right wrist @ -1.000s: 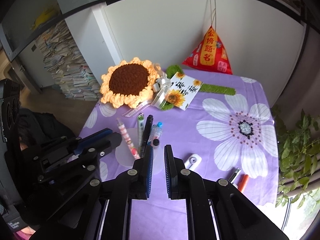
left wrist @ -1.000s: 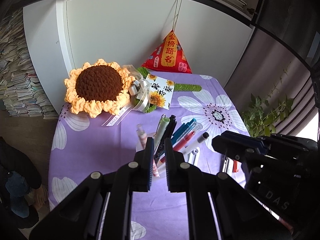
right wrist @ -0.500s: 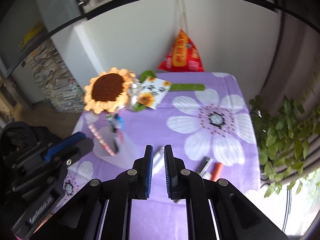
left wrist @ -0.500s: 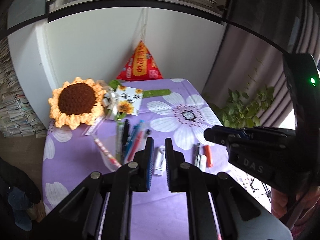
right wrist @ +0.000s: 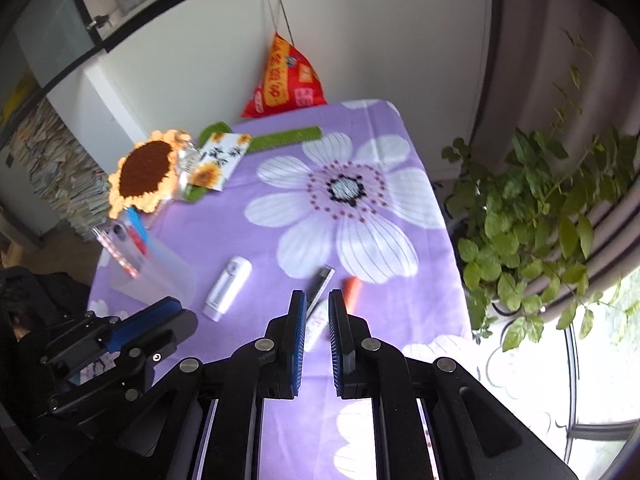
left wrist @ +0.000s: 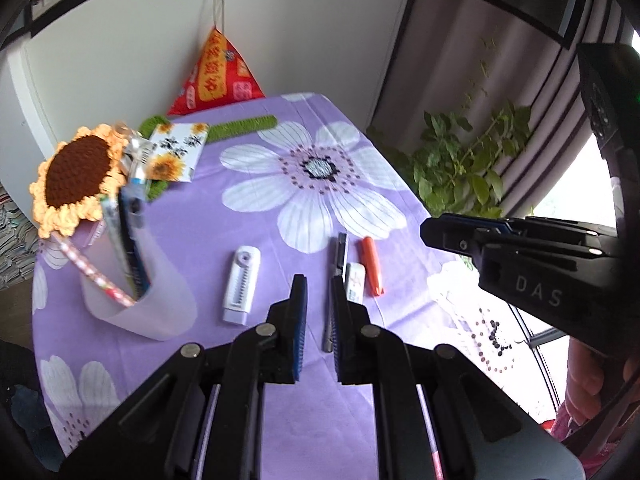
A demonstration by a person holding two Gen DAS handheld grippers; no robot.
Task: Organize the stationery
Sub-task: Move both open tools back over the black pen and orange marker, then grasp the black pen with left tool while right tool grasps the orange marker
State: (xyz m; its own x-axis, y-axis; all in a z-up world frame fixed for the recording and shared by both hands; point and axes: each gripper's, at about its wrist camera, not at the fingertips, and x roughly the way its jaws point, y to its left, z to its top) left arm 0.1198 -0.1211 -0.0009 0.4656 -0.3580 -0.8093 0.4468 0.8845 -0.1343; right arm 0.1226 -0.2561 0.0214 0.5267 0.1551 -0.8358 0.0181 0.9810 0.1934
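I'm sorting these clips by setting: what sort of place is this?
Most likely a home study corner: a small table under a purple flowered cloth, stacked papers by the wall, and a potted plant beside a curtained window.

White corrector, utility knife, eraser, orange marker lie flat beside frosted pen cup.

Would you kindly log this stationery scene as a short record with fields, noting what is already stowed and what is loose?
surface: table with purple flowered cloth
stowed: pens stand in the translucent holder
loose: white correction tape, grey utility knife, white eraser, orange marker
left gripper: shut, empty, above the loose items
right gripper: shut, empty
backdrop: crochet sunflower, red pouch
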